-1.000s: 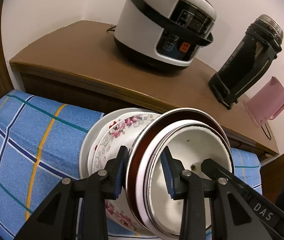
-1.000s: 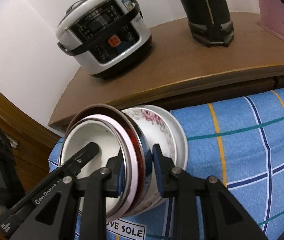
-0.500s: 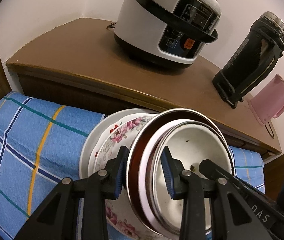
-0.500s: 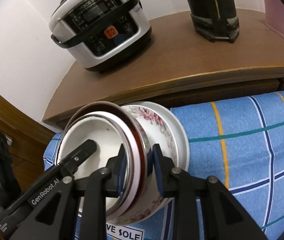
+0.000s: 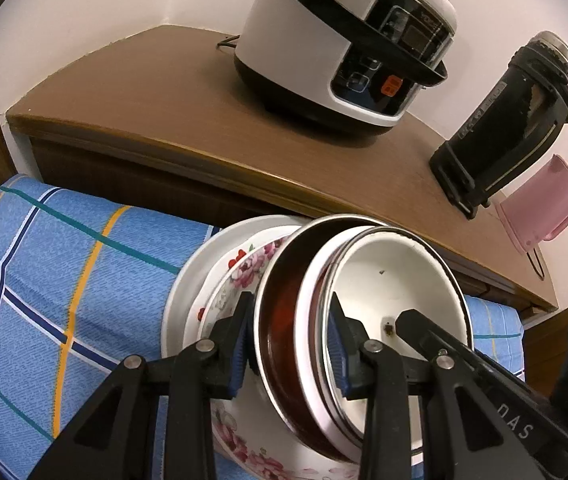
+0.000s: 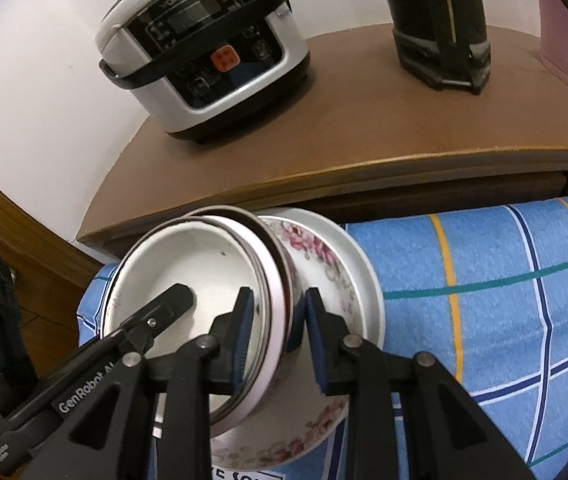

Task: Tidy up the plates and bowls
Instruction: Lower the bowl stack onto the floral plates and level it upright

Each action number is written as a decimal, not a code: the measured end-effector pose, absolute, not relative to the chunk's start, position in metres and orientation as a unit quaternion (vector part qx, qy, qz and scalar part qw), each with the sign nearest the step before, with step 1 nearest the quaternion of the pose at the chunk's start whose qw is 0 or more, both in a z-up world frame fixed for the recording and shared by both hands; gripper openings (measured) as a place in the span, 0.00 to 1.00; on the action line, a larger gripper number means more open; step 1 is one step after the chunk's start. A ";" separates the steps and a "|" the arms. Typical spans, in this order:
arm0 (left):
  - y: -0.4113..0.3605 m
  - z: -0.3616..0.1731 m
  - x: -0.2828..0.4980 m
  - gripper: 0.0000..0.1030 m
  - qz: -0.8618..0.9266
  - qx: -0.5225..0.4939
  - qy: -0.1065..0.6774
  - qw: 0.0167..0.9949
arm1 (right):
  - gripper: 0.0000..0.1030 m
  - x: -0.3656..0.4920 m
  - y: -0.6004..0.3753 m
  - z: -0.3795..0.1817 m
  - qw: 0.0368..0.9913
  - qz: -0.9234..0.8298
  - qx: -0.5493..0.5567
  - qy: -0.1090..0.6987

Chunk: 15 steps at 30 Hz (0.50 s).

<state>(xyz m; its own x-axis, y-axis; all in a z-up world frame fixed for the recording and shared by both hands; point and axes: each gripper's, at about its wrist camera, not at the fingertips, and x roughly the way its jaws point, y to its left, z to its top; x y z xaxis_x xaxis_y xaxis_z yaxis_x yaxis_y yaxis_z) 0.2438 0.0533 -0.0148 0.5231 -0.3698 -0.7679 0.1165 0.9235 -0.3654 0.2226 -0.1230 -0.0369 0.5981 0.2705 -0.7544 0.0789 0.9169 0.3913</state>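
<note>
A nested stack of bowls, a white inner bowl [image 5: 395, 280], a pink-rimmed one and a dark red metal one [image 5: 284, 312], is tilted on edge. It leans against a floral bowl [image 5: 240, 276] on a white plate [image 5: 192, 276]. My left gripper [image 5: 289, 344] is shut on the stack's rims from one side. My right gripper [image 6: 276, 332] is shut on the same rims from the other side; there the white bowl [image 6: 188, 264] faces me, with the floral bowl [image 6: 323, 256] and plate [image 6: 367, 280] behind.
The dishes are above a blue checked cloth [image 5: 64, 280] [image 6: 503, 280]. Behind is a brown cabinet top [image 5: 164, 112] with a rice cooker [image 5: 343, 40] [image 6: 204, 52], a black flask [image 5: 503, 120] [image 6: 439, 20] and a pink cup [image 5: 539, 208].
Both grippers and the clamped bowl stack have moved forward, closer to the cabinet and rice cooker. The grips are unchanged.
</note>
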 end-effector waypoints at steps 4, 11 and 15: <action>0.052 -0.017 0.245 0.36 -0.139 -0.133 0.470 0.861 | 0.28 0.226 -0.120 -0.043 0.869 0.058 0.200 0.449; 0.054 -0.015 0.244 0.36 -0.132 -0.133 0.470 0.862 | 0.29 0.224 -0.115 -0.049 0.861 0.059 0.206 0.461; 0.054 -0.013 0.243 0.36 -0.130 -0.128 0.467 0.866 | 0.29 0.223 -0.112 -0.048 0.857 0.057 0.206 0.469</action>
